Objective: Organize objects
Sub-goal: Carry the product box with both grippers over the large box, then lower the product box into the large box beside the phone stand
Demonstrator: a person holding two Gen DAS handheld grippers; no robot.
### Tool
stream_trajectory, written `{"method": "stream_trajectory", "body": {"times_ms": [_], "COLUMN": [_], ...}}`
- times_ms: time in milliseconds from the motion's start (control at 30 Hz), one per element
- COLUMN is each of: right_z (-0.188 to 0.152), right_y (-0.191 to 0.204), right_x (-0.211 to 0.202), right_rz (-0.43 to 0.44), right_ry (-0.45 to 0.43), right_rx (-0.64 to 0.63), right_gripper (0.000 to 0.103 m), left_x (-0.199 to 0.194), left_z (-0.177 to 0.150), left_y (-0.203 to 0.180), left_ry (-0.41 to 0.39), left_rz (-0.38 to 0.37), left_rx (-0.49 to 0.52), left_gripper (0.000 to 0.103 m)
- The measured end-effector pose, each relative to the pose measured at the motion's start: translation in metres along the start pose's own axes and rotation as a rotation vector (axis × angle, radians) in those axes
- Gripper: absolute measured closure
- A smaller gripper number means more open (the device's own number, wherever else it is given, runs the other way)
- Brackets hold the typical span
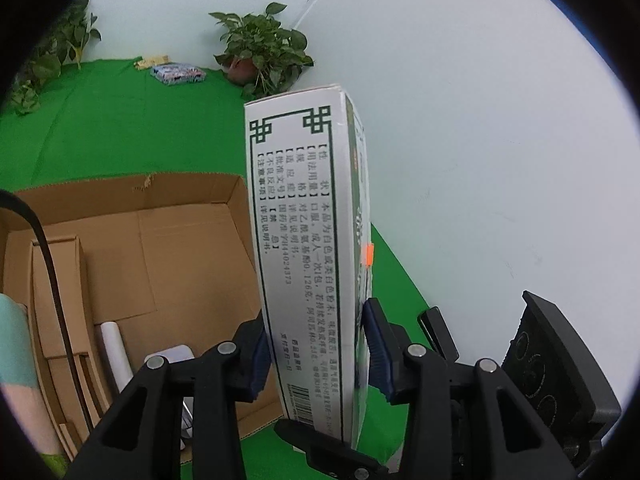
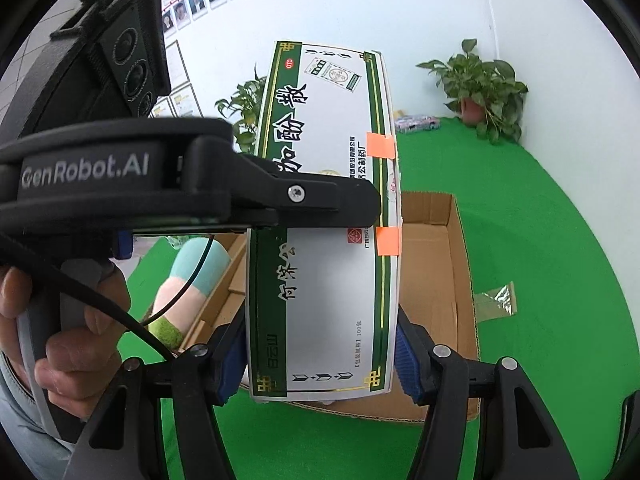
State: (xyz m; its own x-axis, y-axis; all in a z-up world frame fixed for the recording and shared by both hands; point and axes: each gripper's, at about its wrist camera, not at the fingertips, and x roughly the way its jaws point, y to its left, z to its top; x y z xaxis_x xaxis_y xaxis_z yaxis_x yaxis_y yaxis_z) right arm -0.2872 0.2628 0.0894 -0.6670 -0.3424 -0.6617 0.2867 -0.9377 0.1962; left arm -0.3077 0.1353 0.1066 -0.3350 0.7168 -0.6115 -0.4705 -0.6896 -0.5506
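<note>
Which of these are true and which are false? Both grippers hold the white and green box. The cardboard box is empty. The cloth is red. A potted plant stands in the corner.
1. Both the left gripper and right gripper hold the white and green box: true.
2. The cardboard box is empty: false, it holds things, among them a white roll.
3. The cloth is red: false, green.
4. A potted plant stands in the corner: true.

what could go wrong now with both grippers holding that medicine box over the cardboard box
The white and green medicine box is clamped only near its lower end by the left gripper and right gripper, so it may tip or twist. The brown cardboard box already holds a white roll and a pastel plush, which it could land on.
</note>
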Motion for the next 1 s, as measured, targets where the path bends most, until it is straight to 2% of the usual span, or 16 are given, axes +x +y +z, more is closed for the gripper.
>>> {"method": "stream_trajectory", "body": {"times_ms": [167,467,567,1000], "right_z": [-0.015,-0.057,-0.068,-0.075], "right_y": [-0.023,-0.053,-0.066,-0.091], "right_x": [0.029,0.089,0.109,0.149], "right_rz": [0.012,0.028,0.045,0.088], "right_ry": [0.074,0.232,0.281,0.34], "right_rx": [0.04,0.11,0.137,0.171], "right_gripper": [0.044,0.043,0.041,0.039], "left_x": [0.031,0.092,0.104,0.129], "left_z": [-0.018,-0.046,-0.055,-0.07], "left_y": [0.016,0.068,0.08,0.113], "left_ry": [0.06,0.183,0.212,0.272], "left_rz": [-0.004,-0.019,-0.039,-0.044], "left_rx": [-0.051,-0.181,-0.217,-0.297], "left_gripper": [0.063,0.063,0.069,0.07]}}
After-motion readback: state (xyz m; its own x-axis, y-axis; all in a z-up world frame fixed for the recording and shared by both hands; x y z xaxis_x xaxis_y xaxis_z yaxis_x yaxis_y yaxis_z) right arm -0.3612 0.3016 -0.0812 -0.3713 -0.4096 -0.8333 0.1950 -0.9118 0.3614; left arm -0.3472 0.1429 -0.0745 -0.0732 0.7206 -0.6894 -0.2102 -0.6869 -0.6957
